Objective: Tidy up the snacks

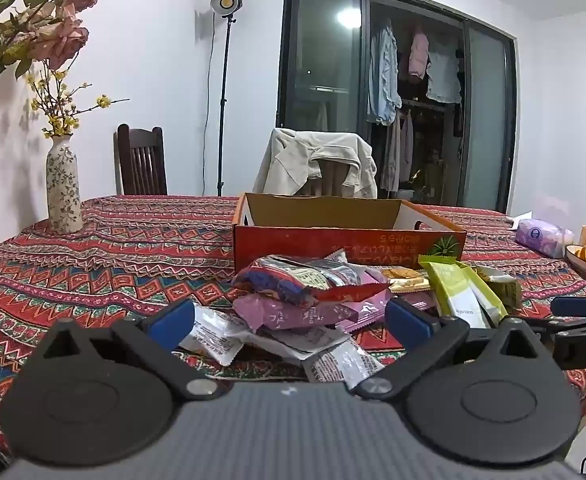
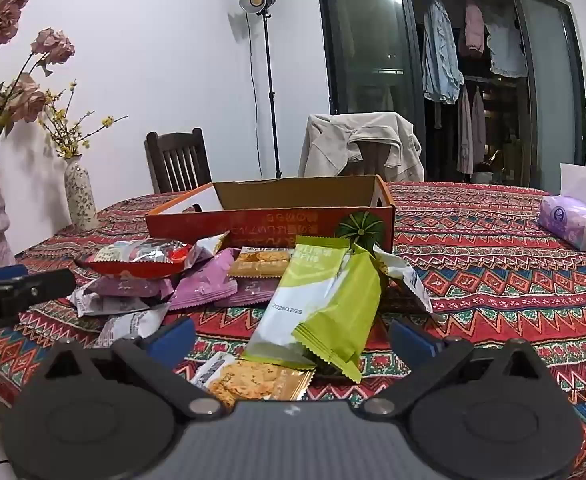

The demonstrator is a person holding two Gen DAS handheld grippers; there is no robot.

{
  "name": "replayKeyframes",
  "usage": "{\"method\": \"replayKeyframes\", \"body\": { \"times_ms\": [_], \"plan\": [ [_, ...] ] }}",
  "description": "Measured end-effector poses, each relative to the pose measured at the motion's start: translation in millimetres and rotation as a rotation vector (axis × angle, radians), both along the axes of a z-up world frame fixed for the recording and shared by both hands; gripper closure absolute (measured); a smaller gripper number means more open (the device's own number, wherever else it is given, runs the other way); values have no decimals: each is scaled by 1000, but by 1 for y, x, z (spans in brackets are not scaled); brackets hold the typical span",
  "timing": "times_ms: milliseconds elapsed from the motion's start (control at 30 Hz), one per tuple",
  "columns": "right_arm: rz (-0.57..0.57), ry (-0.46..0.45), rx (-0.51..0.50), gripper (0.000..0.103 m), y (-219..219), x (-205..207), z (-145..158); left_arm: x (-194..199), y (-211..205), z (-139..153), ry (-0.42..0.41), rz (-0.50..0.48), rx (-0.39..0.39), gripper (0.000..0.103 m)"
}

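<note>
Spread across everything, a red, green and white zigzag-patterned tablecloth (image 2: pixel 493 264). On it, toward the far side, an open, shallow red cardboard box with a plain brown inside (image 2: pixel 293 196), apparently empty. Heaped just in front of the box, loose snack packets: lime-green and white foil pouches (image 2: pixel 325 308), pink-purple wrappers (image 1: pixel 293 312), a red and silver bag (image 2: pixel 141 258), an orange cracker packet (image 2: pixel 253 380) nearest the right gripper.

Left gripper (image 1: pixel 289 320) wide open, holding nothing, hovering low before the pink-purple wrappers. Right gripper (image 2: pixel 293 340) likewise wide open and empty, framing the green pouches.

Probably the very start: nothing sorted yet. Next, likely lowering onto one packet, closing gently on slippery, crinkly foil, then carrying it to the box.
</note>
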State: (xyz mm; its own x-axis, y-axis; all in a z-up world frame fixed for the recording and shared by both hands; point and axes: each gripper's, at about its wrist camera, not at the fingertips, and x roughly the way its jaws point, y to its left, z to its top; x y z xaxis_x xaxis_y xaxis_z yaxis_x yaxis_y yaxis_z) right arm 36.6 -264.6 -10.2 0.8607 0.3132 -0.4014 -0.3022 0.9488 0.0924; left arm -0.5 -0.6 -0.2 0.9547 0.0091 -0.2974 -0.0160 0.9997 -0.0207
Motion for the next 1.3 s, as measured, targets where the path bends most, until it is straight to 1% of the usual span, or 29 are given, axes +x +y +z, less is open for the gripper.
{"method": "replayKeyframes", "body": {
  "times_ms": [100, 367, 567, 1300],
  "plan": [
    [0, 2, -3, 0, 1, 0, -1, -1, 1, 0, -5, -1, -20, 0],
    [3, 11, -5, 0, -4, 8, 0, 5, 3, -2, -2, -3, -35, 0],
    [-5, 3, -11, 0, 0, 8, -5, 6, 7, -6, 2, -12, -57, 0],
    [-2, 4, -15, 0, 3, 9, -11, 11, 9, -10, 11, -22, -58, 0]
  ]
}}
